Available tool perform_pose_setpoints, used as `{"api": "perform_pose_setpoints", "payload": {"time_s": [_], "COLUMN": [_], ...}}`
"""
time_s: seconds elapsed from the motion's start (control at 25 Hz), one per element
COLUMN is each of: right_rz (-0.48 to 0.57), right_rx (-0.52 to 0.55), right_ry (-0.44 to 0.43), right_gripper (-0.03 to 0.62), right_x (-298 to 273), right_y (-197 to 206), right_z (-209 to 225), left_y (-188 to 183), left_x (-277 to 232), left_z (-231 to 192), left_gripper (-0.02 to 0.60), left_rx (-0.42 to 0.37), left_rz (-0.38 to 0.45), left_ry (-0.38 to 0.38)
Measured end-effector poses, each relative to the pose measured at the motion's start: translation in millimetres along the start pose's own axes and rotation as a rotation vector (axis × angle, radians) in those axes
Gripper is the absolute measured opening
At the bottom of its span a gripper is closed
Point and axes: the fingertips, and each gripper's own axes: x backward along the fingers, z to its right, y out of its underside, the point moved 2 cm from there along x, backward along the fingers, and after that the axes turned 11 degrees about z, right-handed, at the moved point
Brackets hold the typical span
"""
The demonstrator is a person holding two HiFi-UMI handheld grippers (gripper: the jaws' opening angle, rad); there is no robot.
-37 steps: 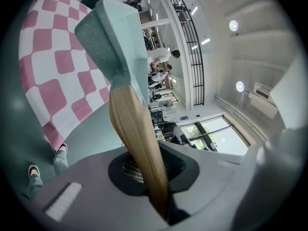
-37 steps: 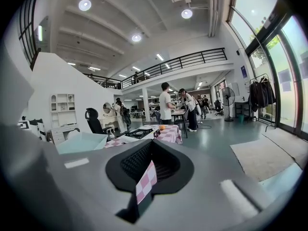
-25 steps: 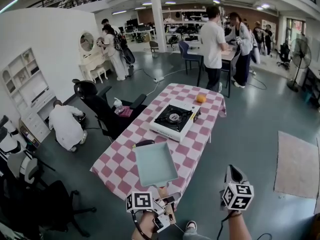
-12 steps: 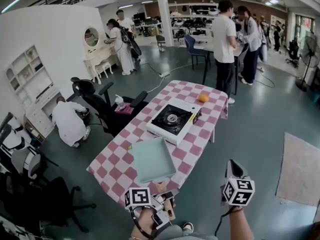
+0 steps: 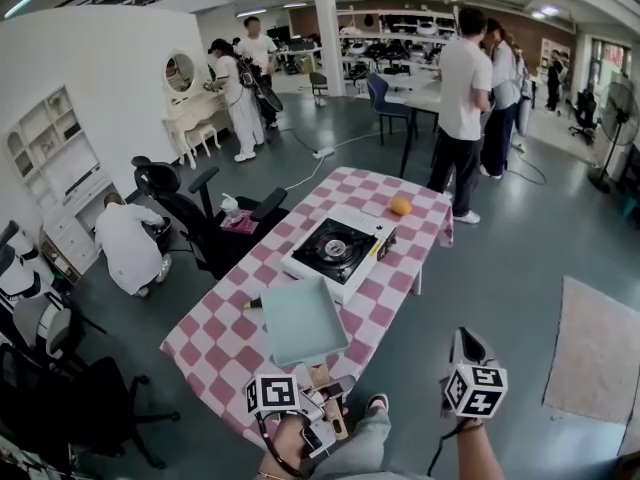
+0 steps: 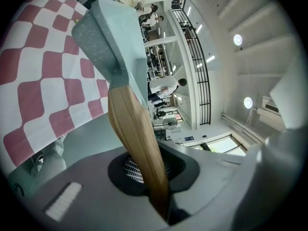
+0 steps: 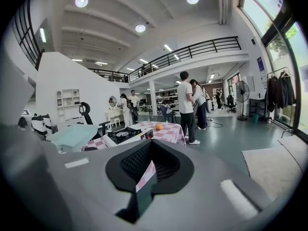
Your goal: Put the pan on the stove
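1. Left gripper (image 5: 322, 388), at the bottom of the head view, has its jaws clamped on the wooden handle (image 5: 318, 375) of the pan. In the left gripper view the handle runs straight out from between the pads.
2. Right gripper (image 5: 466, 348) hangs over the bare floor to the right of the tabletop. Its jaws are drawn together with only a sliver of gap, and nothing is between them.
3. A tabletop (image 5: 215, 318) under a pink-and-white checked cloth stretches away from the person, with a pale rug (image 5: 590, 353) on the floor well off to its right.
4. A black office chair (image 5: 190, 203) stands at the tabletop's left side, and a person (image 5: 125, 248) in white crouches on the floor beyond it.
5. The stove (image 5: 335, 251), a white single burner with a black top, sits near the middle of the tabletop.
6. The pan (image 5: 302, 318), square and pale teal, is over the near end of the tabletop. It is short of the stove and apart from it. Whether its base touches the cloth cannot be told.
7. An orange (image 5: 400, 206) lies at the far end, past the stove.
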Motion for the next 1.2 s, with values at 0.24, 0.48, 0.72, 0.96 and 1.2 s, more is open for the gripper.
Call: {"api": "perform_pose_setpoints", "payload": {"time_s": [0.24,0.48,0.72,0.96,1.2], "right_rz": [0.003,-0.009,-0.009,-0.033,-0.046], "right_rx": [0.001,0.029,0.051,0.076,0.105], "right_ry": [0.006,-0.029,-0.072,-0.143,-0.209], "right_gripper": [0.009,0.009,0.009,0.009,0.009], "right_x": [-35,-95,-172,-241,-291], "right_y": [1,-9,-31,-44,-51], "right_z": [22,41,57,50,37], "left_y": [-21,-62,-111,-152,-188], "left_x": [-37,-81,-124,-155,-171], "left_z": [0,13,21,26,21], "left_gripper": [0.023,0.023,0.025,0.025,0.025], "left_rx": [-0.014,0.003,0.01,0.036,0.044], "left_rz": [0.01,0.072,0.147,0.204,0.27], "left_ry": [0.004,0.033,0.016,0.012,0.001]}}
